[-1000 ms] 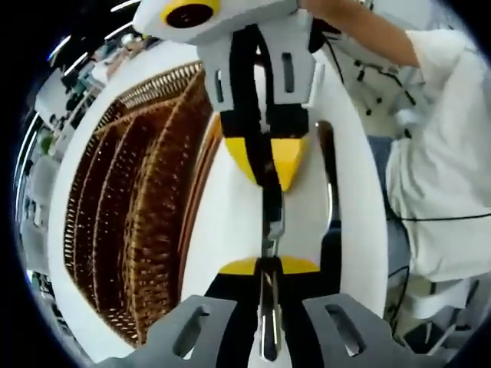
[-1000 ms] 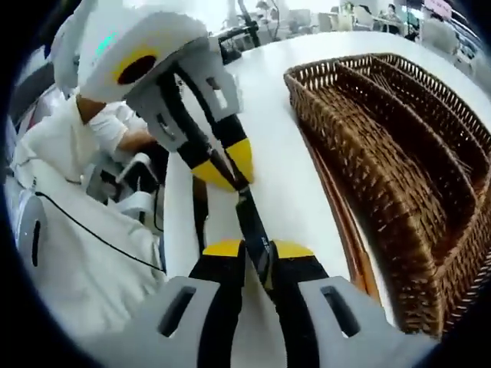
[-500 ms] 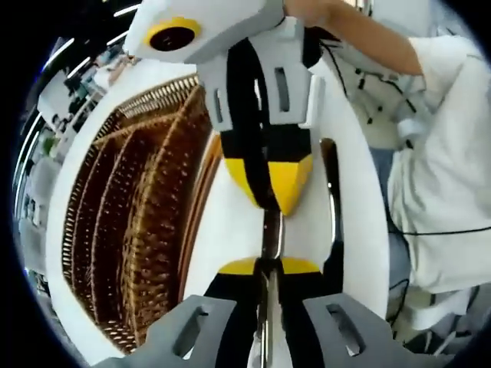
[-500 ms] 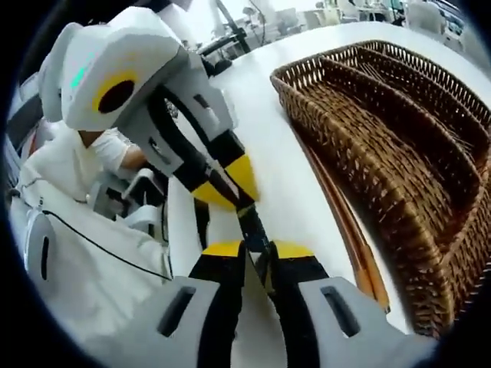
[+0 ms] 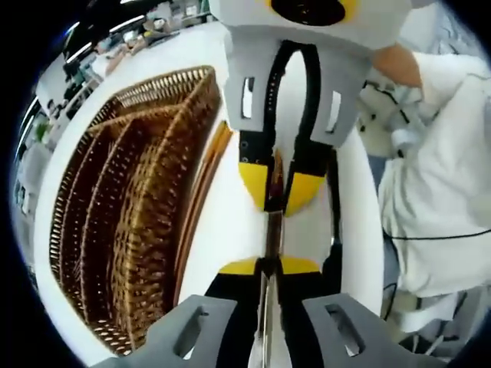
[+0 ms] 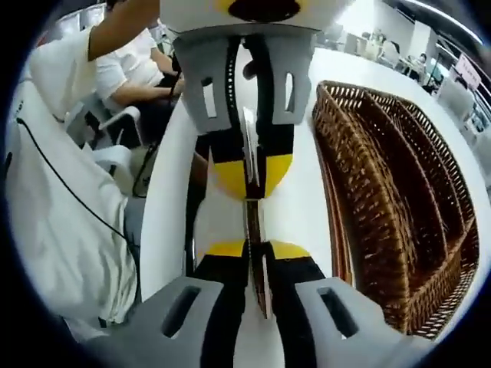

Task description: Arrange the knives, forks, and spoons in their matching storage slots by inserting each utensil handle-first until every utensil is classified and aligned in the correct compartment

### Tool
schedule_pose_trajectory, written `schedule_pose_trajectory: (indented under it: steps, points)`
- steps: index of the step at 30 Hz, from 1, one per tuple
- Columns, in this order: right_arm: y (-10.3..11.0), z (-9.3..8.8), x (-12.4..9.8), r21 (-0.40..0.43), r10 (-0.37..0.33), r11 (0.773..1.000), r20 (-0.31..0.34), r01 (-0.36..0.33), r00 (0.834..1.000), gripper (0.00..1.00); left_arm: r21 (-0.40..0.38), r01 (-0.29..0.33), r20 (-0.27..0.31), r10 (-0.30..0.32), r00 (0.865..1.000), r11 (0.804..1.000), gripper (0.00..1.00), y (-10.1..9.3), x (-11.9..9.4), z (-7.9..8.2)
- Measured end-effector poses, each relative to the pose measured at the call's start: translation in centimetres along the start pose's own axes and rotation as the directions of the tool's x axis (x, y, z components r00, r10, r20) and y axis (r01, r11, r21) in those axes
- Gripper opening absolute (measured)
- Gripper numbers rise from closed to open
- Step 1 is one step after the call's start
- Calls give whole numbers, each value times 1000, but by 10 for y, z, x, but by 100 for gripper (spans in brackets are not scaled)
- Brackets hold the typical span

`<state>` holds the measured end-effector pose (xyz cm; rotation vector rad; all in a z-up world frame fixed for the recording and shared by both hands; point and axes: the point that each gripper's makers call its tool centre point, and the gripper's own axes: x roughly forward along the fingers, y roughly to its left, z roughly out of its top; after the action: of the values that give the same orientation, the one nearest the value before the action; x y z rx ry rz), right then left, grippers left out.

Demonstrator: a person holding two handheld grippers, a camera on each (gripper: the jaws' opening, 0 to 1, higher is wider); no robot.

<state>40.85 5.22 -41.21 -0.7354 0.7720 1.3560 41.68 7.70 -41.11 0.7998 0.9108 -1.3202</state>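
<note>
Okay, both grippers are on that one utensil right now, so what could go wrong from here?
The left gripper and right gripper pinch opposite ends of one thin utensil. If they pull or twist unevenly, it may slip or drop onto the white table, short of the wicker tray.

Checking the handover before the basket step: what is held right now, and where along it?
One slim metal utensil is clamped by both grippers, the left gripper and right gripper each near an opposite end. Which utensil it is cannot be told.
</note>
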Motion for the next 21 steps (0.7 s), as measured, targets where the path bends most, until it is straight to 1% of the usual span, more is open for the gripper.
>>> schedule_pose_trajectory:
  steps: [1, 2, 3, 4, 6, 8, 9, 12, 13, 17, 19, 20, 21]
  points:
    - [-1, 0, 0, 11, -1, 1000, -4, 1, 1000, 9, 1, -3, 1, 3, 1000, 1000, 7, -3, 0, 0]
    - [-2, -1, 0, 42, -4, 999, -10, 5, 1000, 7, 2, -6, 4, 6, 1000, 1000, 6, -7, 1, 0]
    - [-5, -2, 1, 46, -10, 999, -11, 10, 1000, 3, -4, -13, 11, 13, 1000, 1000, 3, -5, 1, 0]
    - [-7, -1, 0, 48, -8, 999, -5, 9, 1000, 3, -8, -15, 15, 15, 1000, 1000, 3, -3, 1, 0]
    - [-4, -1, 0, 101, 22, 995, 12, -23, 1000, 3, -10, -19, 27, 20, 999, 1000, 3, -3, 1, 0]
    - [-4, -1, -2, 100, 30, 995, 21, -32, 999, 3, 1, -24, 37, 24, 999, 1000, 3, -4, 0, 0]
    - [-3, -1, -2, 114, 34, 993, 25, -37, 999, 3, 2, -26, 42, 26, 999, 1000, 3, -3, 0, 0]
    - [-10, 0, -3, 107, 39, 993, 24, -41, 999, 3, -12, -40, 62, 40, 997, 999, 3, -3, 0, 0]
    - [-10, 0, -3, 105, 39, 994, 23, -41, 999, 3, -9, -44, 62, 45, 997, 999, 4, -3, -2, -3]
    - [-24, 2, -4, 85, 39, 996, 13, -40, 999, 3, 3, -55, 58, 55, 997, 998, 4, -2, -5, -9]
    - [-21, 2, -5, 53, 27, 998, -2, -27, 1000, 3, -1, -62, 51, 62, 997, 998, 4, -2, -6, -11]
    - [-13, 1, -4, 36, 18, 999, -12, -18, 1000, 3, 5, -65, 46, 65, 997, 998, 4, -2, -6, -12]
    - [-12, 0, -4, 25, 9, 1000, -26, -9, 1000, 3, 7, -67, 43, 67, 997, 998, 4, -2, -6, -11]
